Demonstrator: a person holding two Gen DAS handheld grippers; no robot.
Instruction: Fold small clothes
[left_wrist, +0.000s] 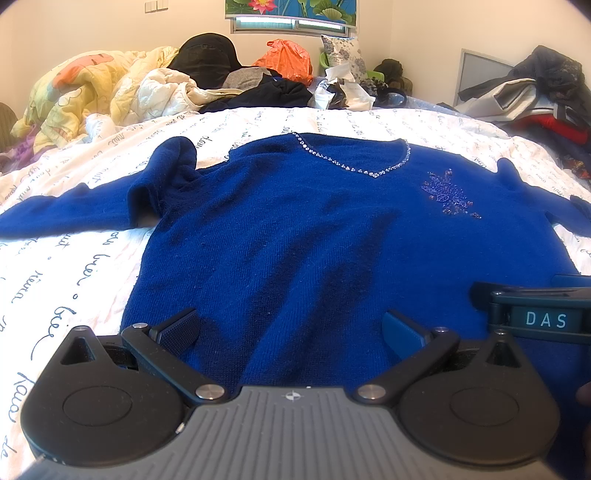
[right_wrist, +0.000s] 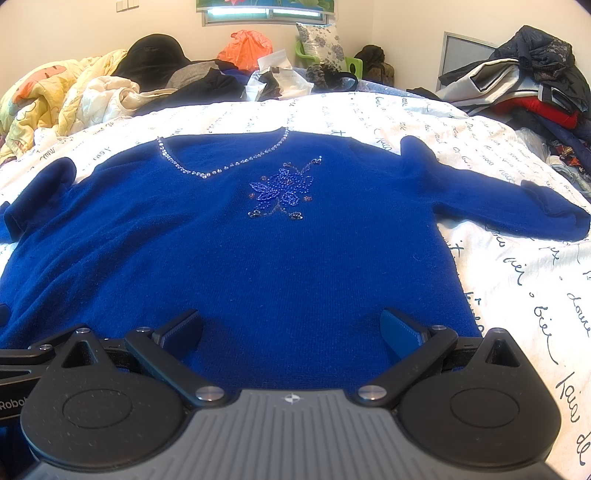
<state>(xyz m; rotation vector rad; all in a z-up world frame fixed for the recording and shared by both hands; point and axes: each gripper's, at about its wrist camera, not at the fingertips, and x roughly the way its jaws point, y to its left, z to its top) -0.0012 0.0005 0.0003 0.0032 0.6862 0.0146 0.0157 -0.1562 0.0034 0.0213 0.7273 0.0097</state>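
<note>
A royal-blue knitted sweater (left_wrist: 314, 229) (right_wrist: 258, 251) lies front up on the bed, neckline away from me, both sleeves spread sideways. Rhinestones edge its V-neck (left_wrist: 354, 166) and a beaded flower (right_wrist: 282, 192) decorates the chest. My left gripper (left_wrist: 291, 332) hovers open over the lower left part of the hem, nothing between its fingers. My right gripper (right_wrist: 291, 332) stands open over the lower right part of the hem, also holding nothing. Part of the right gripper (left_wrist: 543, 314) shows at the left wrist view's right edge.
The sweater rests on a white bedsheet (right_wrist: 517, 266) printed with handwriting. Along the far side lie a yellow quilt (left_wrist: 74, 92), dark clothes (left_wrist: 266, 92), an orange plastic bag (left_wrist: 288, 59) and a pillow. A heap of garments (right_wrist: 528, 81) sits at the far right.
</note>
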